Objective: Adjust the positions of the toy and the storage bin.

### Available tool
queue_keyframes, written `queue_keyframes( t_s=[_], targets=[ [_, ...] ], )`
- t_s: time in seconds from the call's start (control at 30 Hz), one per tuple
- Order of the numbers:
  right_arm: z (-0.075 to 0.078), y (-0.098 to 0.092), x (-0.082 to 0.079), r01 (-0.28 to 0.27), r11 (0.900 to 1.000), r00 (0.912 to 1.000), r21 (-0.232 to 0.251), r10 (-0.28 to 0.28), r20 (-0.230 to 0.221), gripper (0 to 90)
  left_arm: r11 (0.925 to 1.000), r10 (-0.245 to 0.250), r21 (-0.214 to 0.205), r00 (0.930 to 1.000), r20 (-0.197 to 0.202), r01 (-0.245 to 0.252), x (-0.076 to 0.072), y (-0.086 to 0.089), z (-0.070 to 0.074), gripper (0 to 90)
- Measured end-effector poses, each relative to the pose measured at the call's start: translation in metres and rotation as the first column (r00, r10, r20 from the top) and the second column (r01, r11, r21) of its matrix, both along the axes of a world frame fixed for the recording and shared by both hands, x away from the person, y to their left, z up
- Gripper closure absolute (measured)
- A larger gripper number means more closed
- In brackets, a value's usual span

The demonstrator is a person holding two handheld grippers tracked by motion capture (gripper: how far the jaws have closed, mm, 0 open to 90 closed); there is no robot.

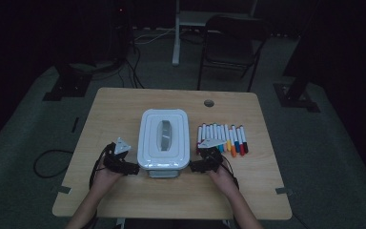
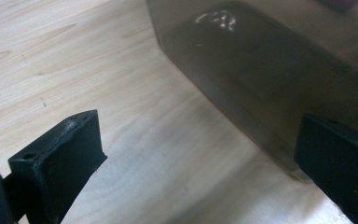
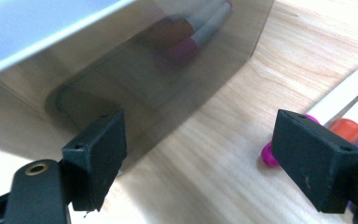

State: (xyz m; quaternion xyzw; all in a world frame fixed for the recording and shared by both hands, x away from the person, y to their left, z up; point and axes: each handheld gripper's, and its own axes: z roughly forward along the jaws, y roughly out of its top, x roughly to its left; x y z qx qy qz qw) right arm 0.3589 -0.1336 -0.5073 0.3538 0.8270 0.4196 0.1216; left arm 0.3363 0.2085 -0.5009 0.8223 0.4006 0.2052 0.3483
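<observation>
A clear plastic box with a white lid and a grey handle stands mid-table. My left gripper lies open at the box's near left corner, and the box's smoky wall fills the space ahead of its jaws. Open too, my right gripper sits at the near right corner, with the box wall on its left and marker caps on its right. Through the wall I see markers inside the box. A row of several coloured markers lies right of the box.
The wooden table has a round cable hole at the back right. Beyond the table stand a dark chair and stand legs on the grey floor. A cable loops on the floor at the left.
</observation>
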Motion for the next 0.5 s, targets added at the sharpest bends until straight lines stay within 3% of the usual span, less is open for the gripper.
queue_keyframes(
  t_s=[0.17,0.27,0.4,0.5],
  targets=[
    [0.0,-0.002,-0.013,-0.011,0.9999,0.9999,-0.001,0.011,0.004,17.9,0.9998,-0.011,-0.019,0.9999,-0.001,0.011,-0.012,0.0,-0.002,1.7],
    [-0.001,-0.005,-0.026,-0.045,0.999,0.999,-0.001,0.045,0.002,17.8,0.999,-0.022,-0.039,0.9997,-0.007,0.022,-0.019,0.003,-0.005,1.7],
    [-0.004,-0.004,-0.038,-0.073,0.9972,0.9973,-0.019,0.073,0.012,17.8,0.999,-0.03,-0.035,0.9994,-0.018,0.029,-0.022,0.003,-0.01,1.6],
    [-0.006,-0.006,-0.041,-0.083,0.9965,0.9965,-0.009,0.083,0.013,15.5,0.9955,-0.057,-0.077,0.9978,-0.034,0.054,-0.02,0.008,-0.013,1.5]
  ],
)
